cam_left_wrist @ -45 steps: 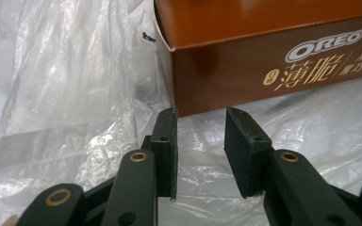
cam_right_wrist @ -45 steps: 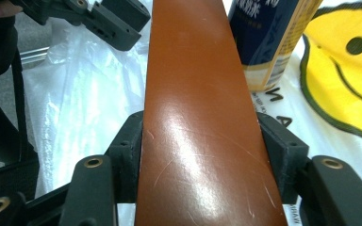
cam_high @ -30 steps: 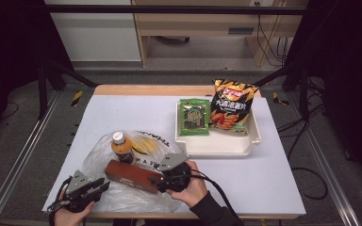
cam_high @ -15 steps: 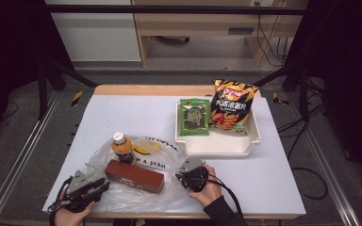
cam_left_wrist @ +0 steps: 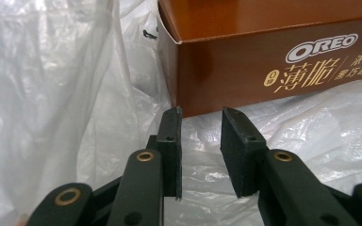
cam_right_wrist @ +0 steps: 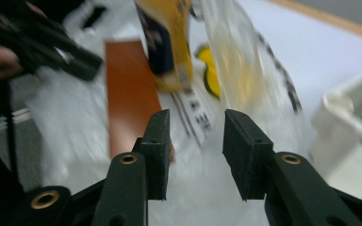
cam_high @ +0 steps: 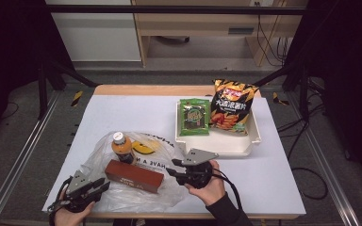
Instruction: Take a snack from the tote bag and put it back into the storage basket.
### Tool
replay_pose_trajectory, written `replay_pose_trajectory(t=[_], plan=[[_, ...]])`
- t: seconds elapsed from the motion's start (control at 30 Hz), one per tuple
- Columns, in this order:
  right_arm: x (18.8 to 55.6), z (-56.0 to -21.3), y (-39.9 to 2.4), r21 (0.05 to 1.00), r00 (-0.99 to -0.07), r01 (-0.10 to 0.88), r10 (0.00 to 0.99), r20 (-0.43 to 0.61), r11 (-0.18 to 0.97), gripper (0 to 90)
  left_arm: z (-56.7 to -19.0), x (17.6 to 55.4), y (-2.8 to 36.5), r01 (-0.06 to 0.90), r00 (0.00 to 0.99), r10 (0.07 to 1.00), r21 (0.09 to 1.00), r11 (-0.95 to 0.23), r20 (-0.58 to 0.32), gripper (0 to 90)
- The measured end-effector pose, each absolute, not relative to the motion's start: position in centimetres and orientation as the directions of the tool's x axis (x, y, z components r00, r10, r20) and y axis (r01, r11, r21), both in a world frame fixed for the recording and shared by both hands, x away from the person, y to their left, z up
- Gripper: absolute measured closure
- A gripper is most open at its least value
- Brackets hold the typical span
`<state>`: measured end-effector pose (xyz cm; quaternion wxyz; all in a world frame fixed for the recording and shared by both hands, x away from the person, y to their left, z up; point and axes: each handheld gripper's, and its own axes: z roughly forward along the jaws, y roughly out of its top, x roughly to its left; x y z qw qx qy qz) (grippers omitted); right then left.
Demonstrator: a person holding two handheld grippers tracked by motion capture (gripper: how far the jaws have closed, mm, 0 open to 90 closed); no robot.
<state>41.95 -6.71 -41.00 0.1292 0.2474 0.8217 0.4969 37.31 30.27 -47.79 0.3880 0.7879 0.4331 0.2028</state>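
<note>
Crinkly translucent plastic bag point(cam_high: 136, 193), glossy brown cardboard box point(cam_high: 134, 175)

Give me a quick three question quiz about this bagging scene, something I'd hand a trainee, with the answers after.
1. True or false: the brown Oreo box lies on the clear plastic bag, beside the orange drink bottle.
2. Which two snack packs stand in the white tray? A) seaweed pack and chips bag B) two drink bottles C) cookie box and bottle.
3. What lies between the fingers of the left gripper in the left gripper view?

Key
1. True.
2. A: the green seaweed pack and the chips bag.
3. No solid thing; the fingers stand apart over crumpled plastic, with the box just beyond their tips.
</note>
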Motion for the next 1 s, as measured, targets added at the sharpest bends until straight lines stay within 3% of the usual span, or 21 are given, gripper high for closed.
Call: replay_pose_trajectory(t=[0.27, 0.63, 1.0], plan=[[41.5, -38.5, -2.0, 0.888, -0.888, 0.243, 0.458, 0.042, 0.391, 53.9, -47.8, 37.3, 30.3, 0.522, 0.542, 0.840, 0.791, -0.319, -0.019, 69.0], [42.5, -42.7, 2.6, 0.804, -0.892, 0.284, 0.452, 0.021, 0.522, 38.1, -47.7, 37.3, 30.4, 0.521, 0.544, 0.839, 0.791, -0.322, -0.017, 69.1], [43.6, -45.3, 3.1, 0.747, -0.890, 0.325, 0.455, 0.033, 0.580, 33.5, -47.8, 37.3, 30.4, 0.521, 0.544, 0.839, 0.791, -0.320, -0.020, 69.2]])
